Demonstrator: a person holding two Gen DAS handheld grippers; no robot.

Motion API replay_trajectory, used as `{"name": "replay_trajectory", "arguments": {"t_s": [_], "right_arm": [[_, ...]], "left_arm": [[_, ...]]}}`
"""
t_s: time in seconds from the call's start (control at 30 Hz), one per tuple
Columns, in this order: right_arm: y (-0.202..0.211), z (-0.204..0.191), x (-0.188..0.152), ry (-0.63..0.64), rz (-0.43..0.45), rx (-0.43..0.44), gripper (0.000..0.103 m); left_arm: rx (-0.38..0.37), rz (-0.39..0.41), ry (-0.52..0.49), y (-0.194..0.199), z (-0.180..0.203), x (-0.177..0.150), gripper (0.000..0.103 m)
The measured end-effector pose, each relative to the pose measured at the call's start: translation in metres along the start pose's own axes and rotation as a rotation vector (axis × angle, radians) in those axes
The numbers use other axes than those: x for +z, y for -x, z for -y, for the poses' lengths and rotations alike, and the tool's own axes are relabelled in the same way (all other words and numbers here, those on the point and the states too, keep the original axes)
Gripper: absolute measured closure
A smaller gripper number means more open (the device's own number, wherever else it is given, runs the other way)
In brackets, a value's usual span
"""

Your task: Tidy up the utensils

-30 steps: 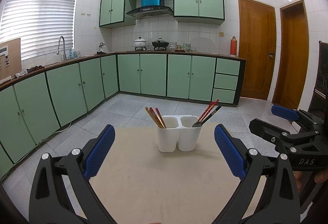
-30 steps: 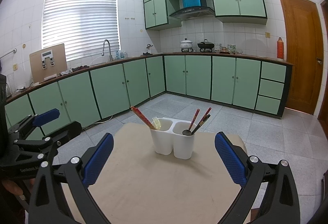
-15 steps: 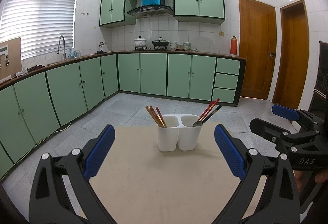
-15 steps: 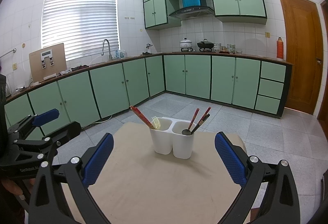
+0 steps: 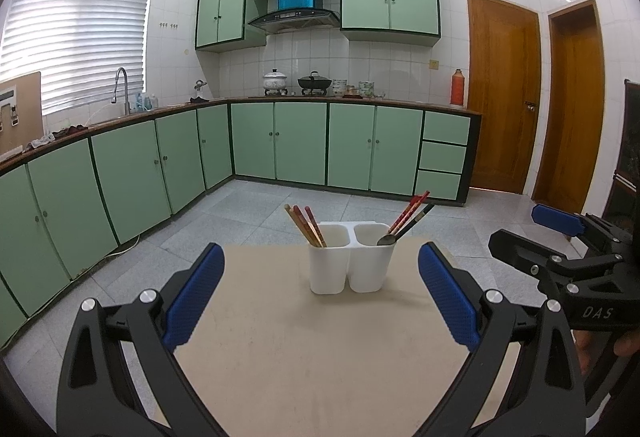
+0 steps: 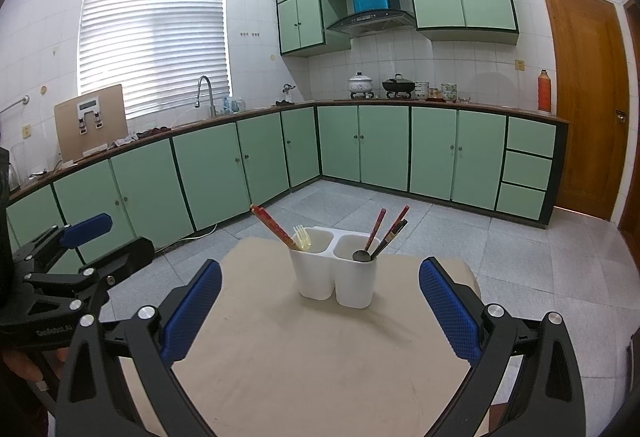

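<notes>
A white two-compartment holder [image 5: 351,261] [image 6: 336,271] stands near the far edge of a beige table [image 5: 312,353] [image 6: 316,353]. Its left compartment holds red-brown chopsticks [image 5: 306,225] [image 6: 274,227] and a pale yellow fork [image 6: 301,237]. The right compartment holds a dark spoon [image 5: 387,239] [image 6: 361,256] and red and dark chopsticks [image 5: 412,213] [image 6: 390,231]. My left gripper [image 5: 320,297] is open and empty, well short of the holder. My right gripper [image 6: 320,301] is likewise open and empty. Each gripper shows at the edge of the other's view.
Green base cabinets [image 5: 300,145] run along the left and back walls, with grey tiled floor [image 5: 248,213] between them and the table. Wooden doors [image 5: 502,97] are at the right. A hand [image 5: 608,347] holds the right gripper's handle.
Both views have shifted only slightly; the holder sits a touch nearer the middle. Both grippers stay open and empty.
</notes>
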State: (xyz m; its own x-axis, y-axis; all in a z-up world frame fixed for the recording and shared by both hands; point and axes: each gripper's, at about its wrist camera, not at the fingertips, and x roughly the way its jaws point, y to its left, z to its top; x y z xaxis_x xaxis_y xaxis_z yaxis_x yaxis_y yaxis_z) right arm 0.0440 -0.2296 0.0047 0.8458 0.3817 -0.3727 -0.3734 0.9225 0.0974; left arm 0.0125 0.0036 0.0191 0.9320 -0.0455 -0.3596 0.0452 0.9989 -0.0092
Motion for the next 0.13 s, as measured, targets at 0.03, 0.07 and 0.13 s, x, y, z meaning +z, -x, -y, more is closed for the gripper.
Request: {"name": "replay_trajectory", "arguments": {"t_s": [0.03,0.07,0.13], "right_arm": [[-0.0003,-0.0003,0.0,0.0,0.0,0.0,0.006],[0.0004,0.0007,0.0,-0.001,0.001,0.001,0.006],[-0.0004,-0.0003,-0.0001,0.0,-0.001,0.001,0.006]], "left_arm": [[0.0,-0.001,-0.001,0.0002,0.0002,-0.0001,0.008],[0.001,-0.001,-0.001,0.0003,0.0005,-0.0001,0.008],[-0.001,0.0,-0.001,0.0002,0.0003,0.0001,0.008]]}}
